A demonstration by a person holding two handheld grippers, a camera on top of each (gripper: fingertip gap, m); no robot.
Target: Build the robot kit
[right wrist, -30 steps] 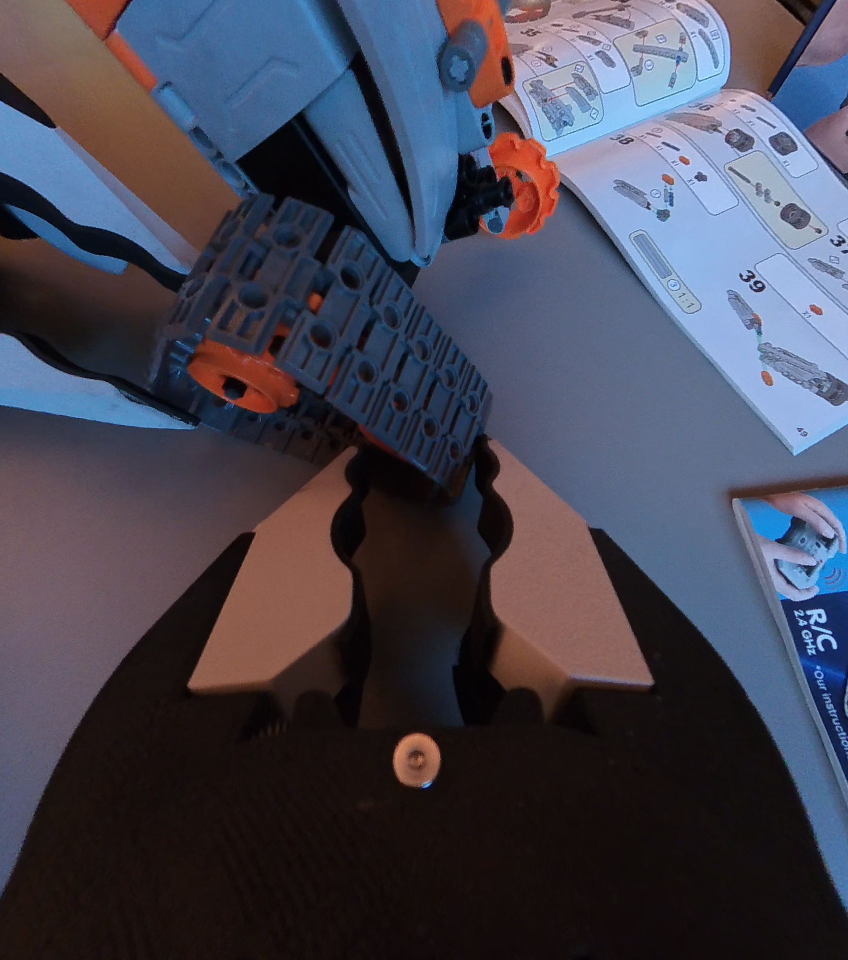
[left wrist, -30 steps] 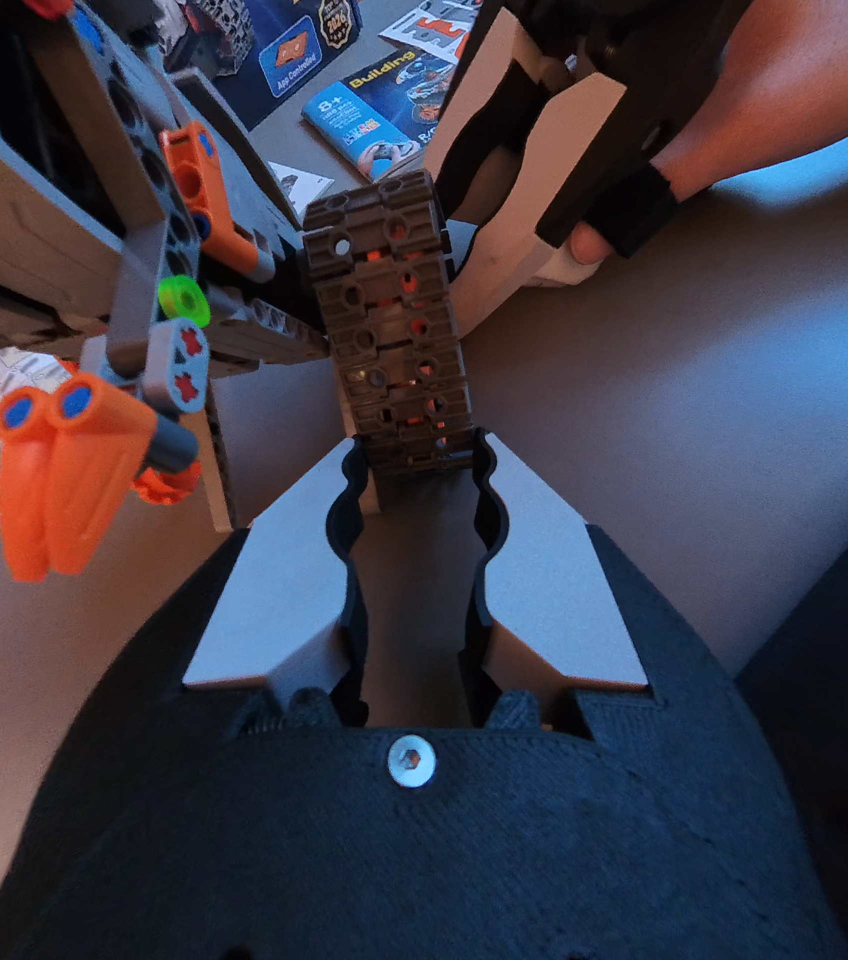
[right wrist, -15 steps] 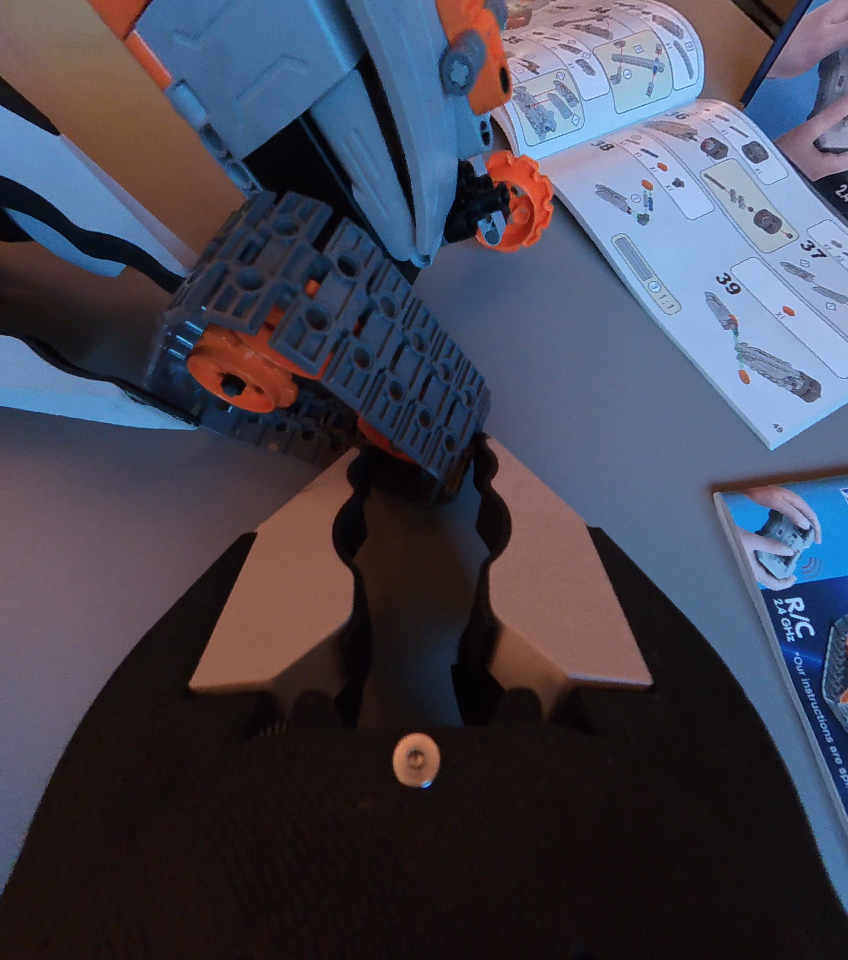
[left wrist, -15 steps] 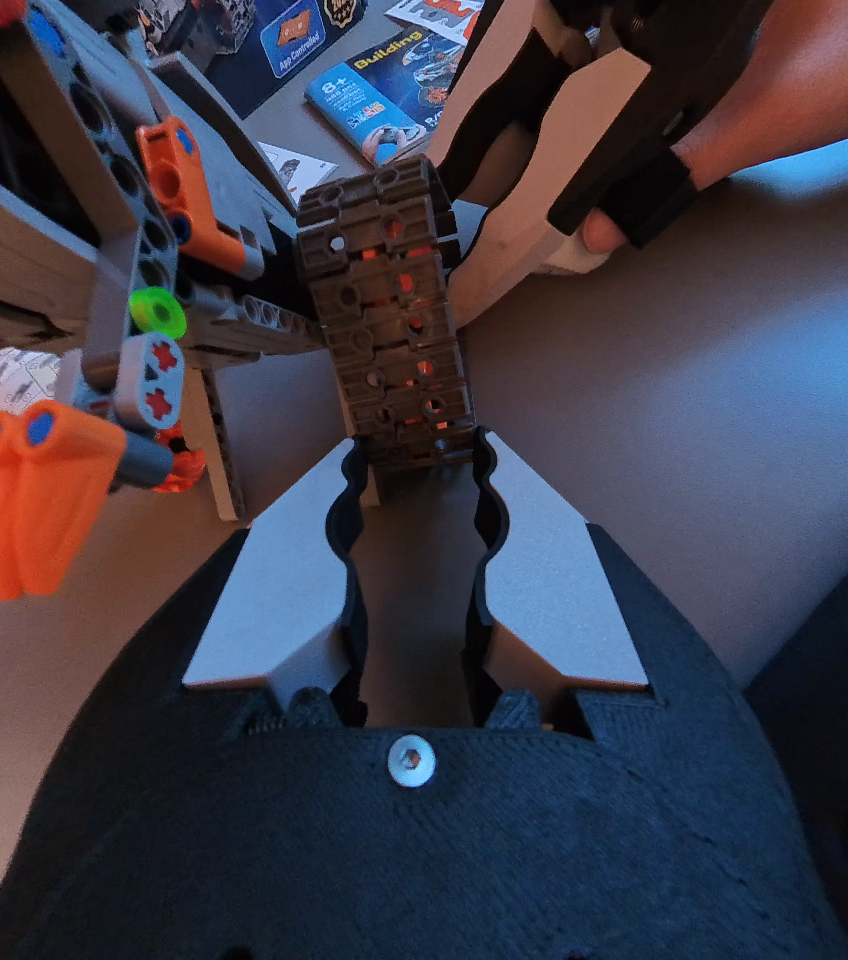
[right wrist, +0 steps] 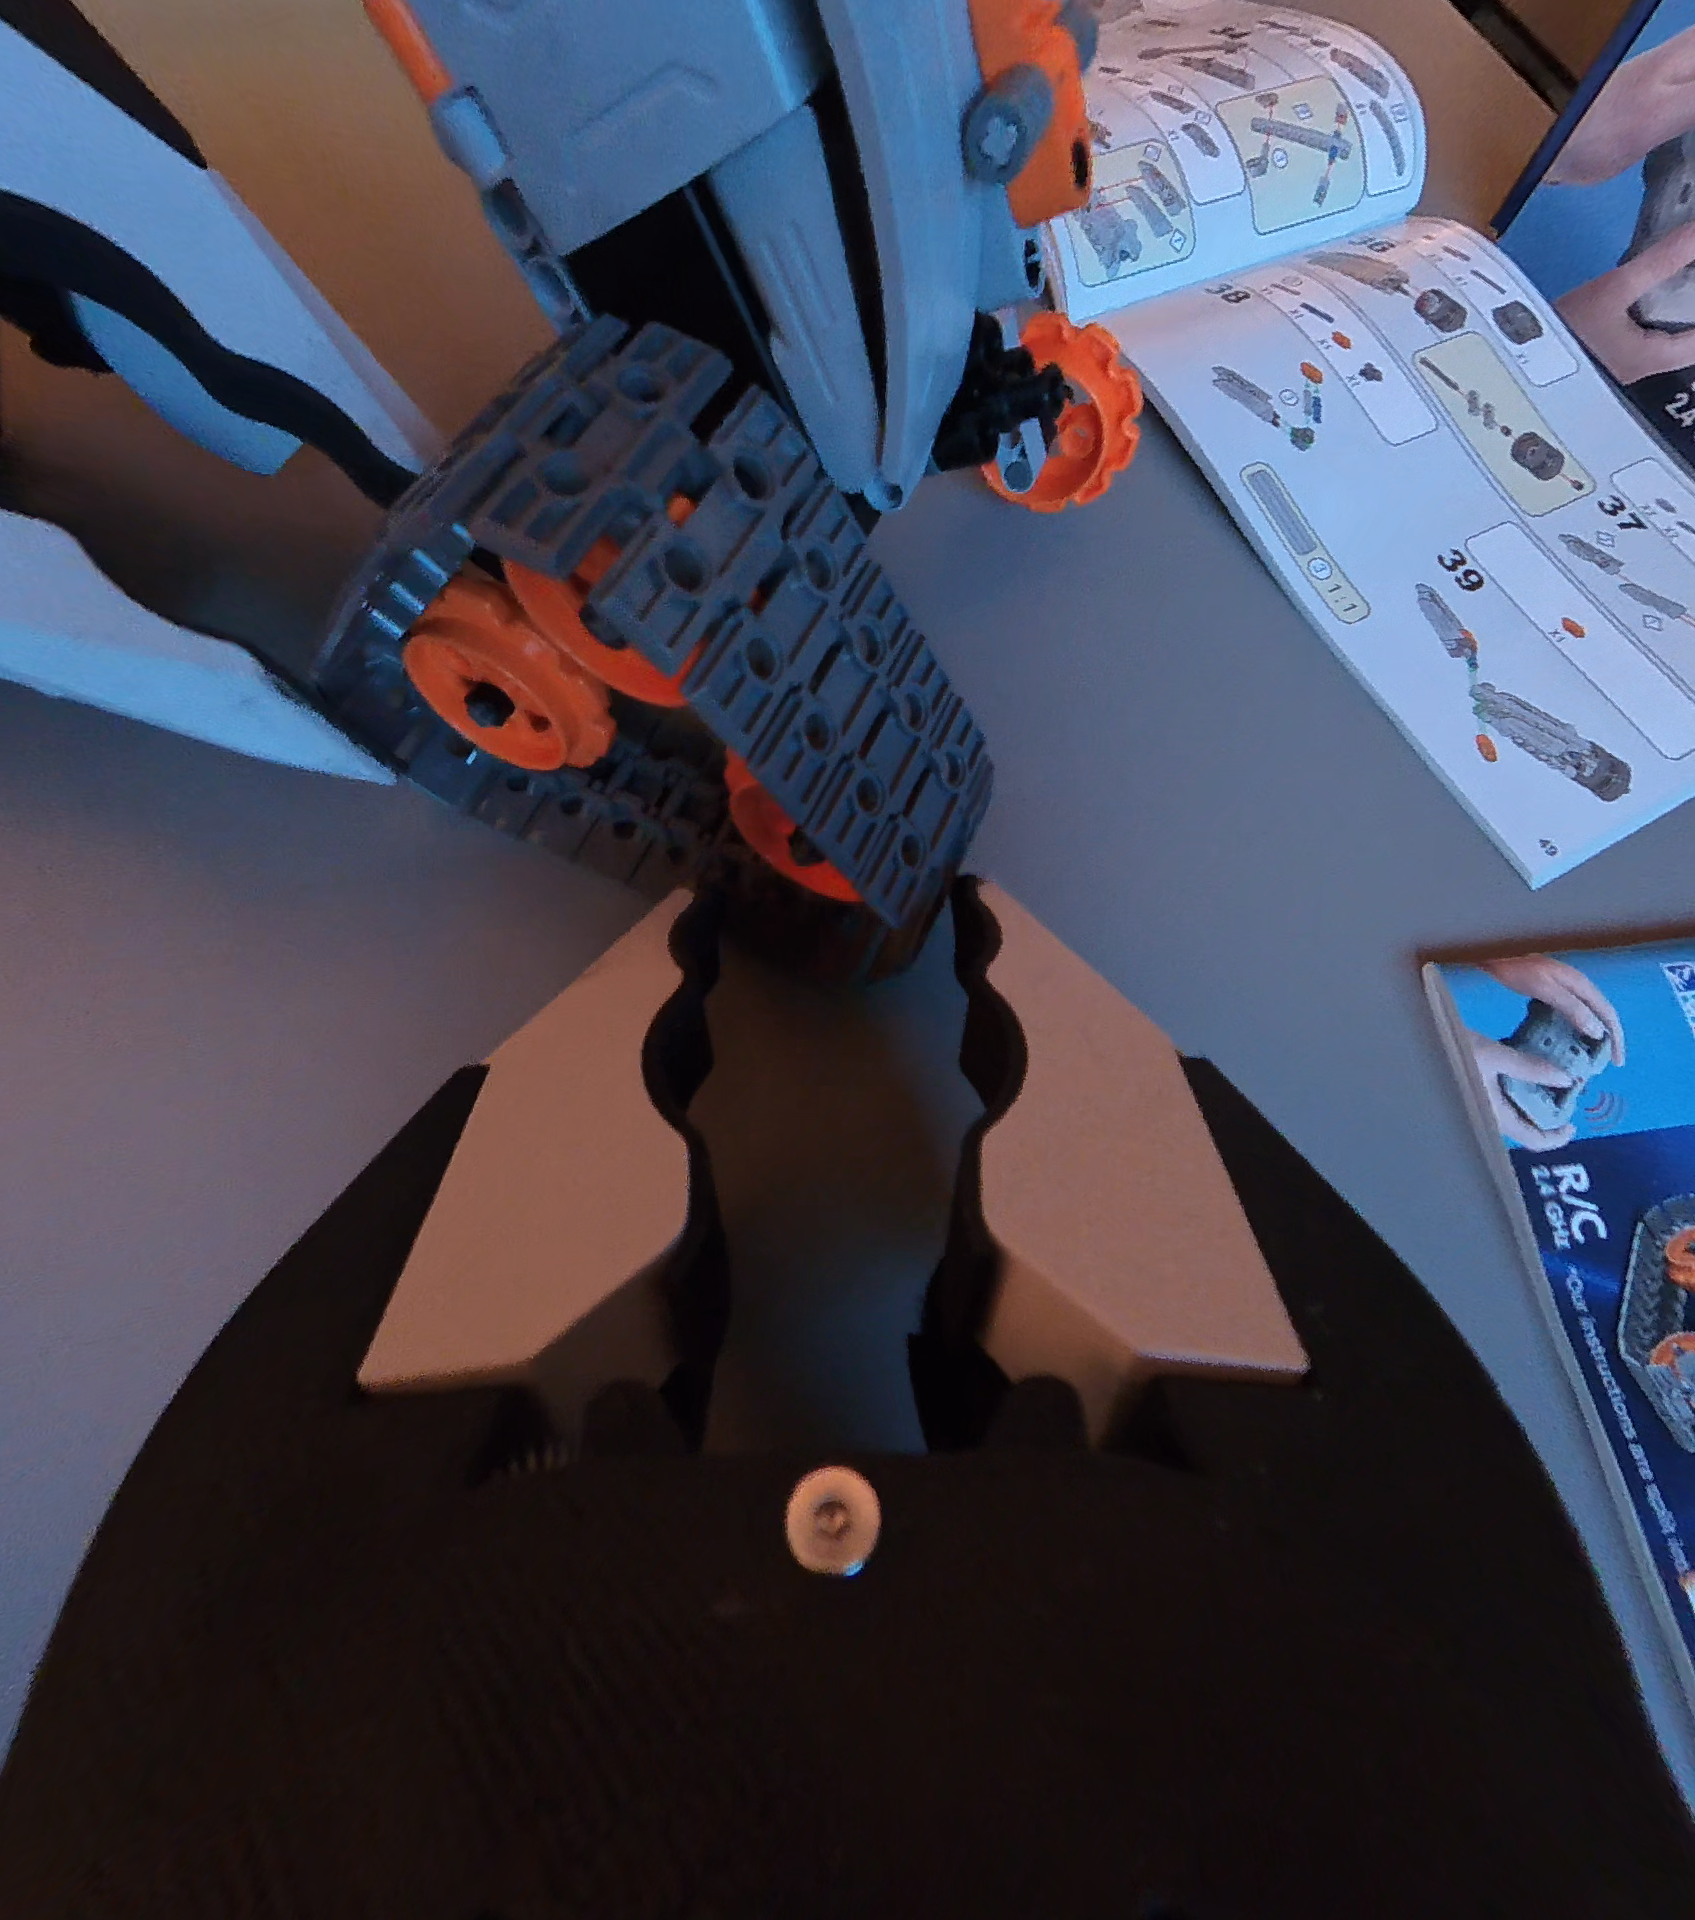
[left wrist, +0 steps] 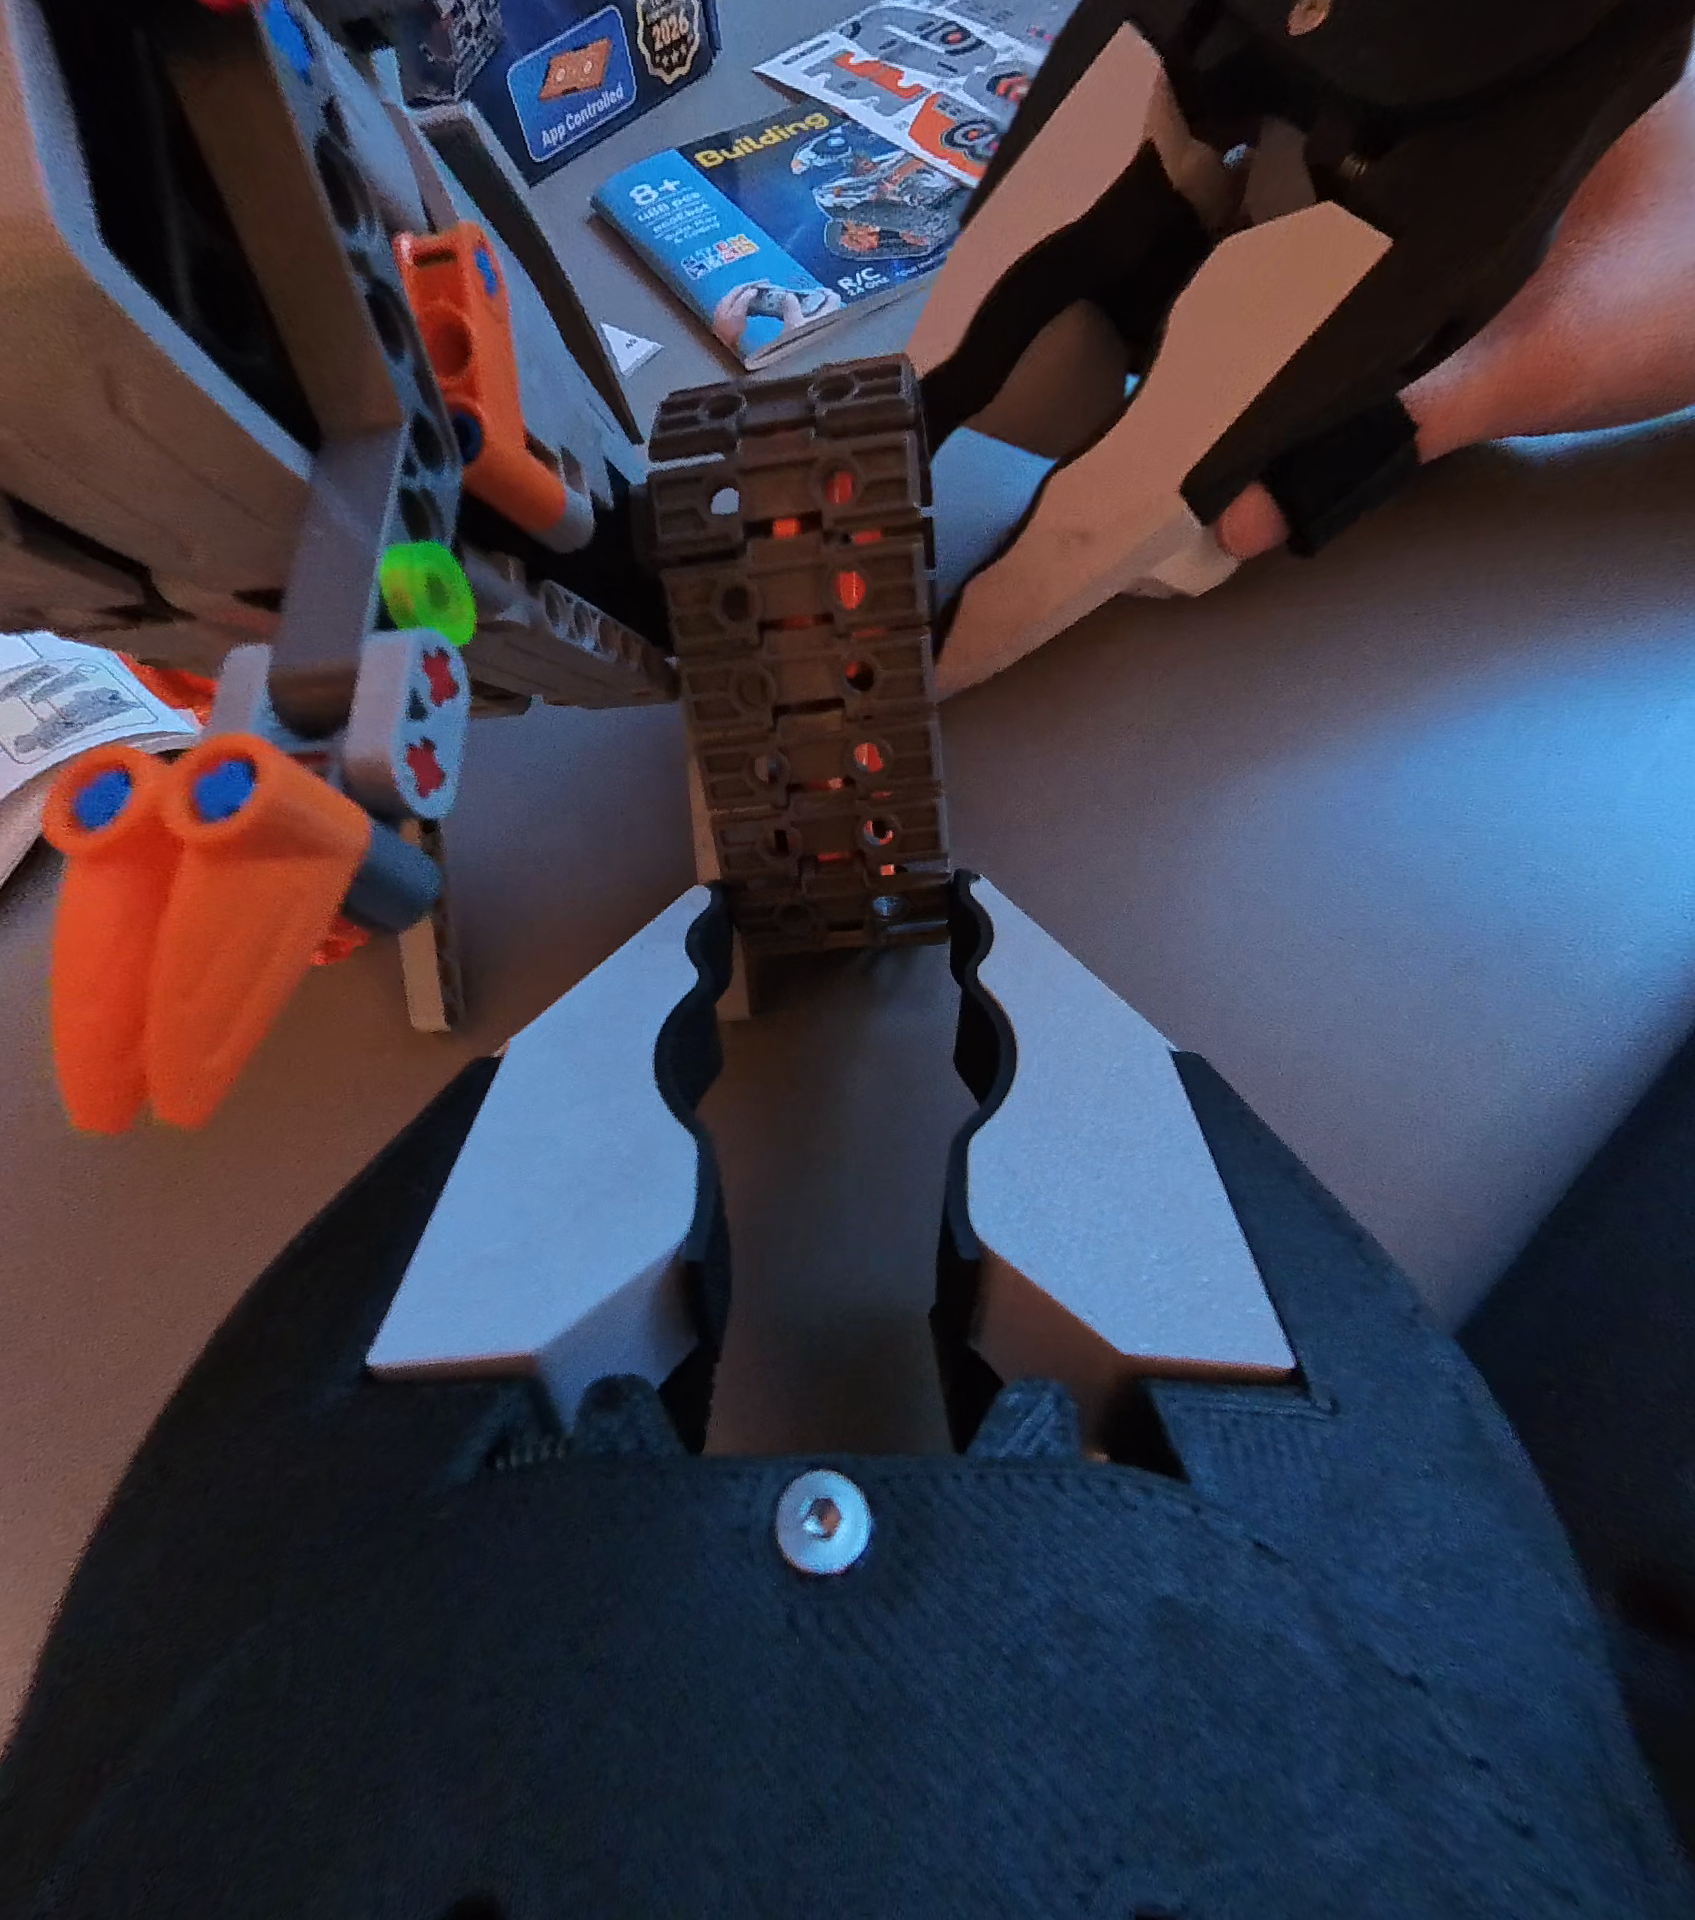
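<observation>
**Both grippers clamped on one toy track**

Left gripper [left wrist: 830, 899]: jaws partly spread, their black wavy pads pinching the near end of the track [left wrist: 807, 665] from both sides. The track is a dark grey linked belt; in the left wrist view it runs straight away from the fingertips, with orange showing through its holes.

Right gripper [right wrist: 832, 904]: jaws set at a similar width, tips closed on the other end of the same track [right wrist: 781, 665], where the belt wraps an orange wheel [right wrist: 505, 691]. In the left wrist view this gripper [left wrist: 936, 540] meets the track's far end from the right, with a person's hand [left wrist: 1508, 343] behind it. The left gripper's white fingers [right wrist: 95, 623] touch the track at the left of the right wrist view.

The track belongs to a grey model [left wrist: 95, 364] raised above the table [left wrist: 1342, 779]. Two orange tubes [left wrist: 178, 925] and a green disc [left wrist: 427, 592] hang off its left side. An orange gear [right wrist: 1061, 416] projects beside the body.

Surroundings: an open manual [right wrist: 1445, 499] lies well to the right; a blue booklet [right wrist: 1653, 1195] lies nearer.
</observation>
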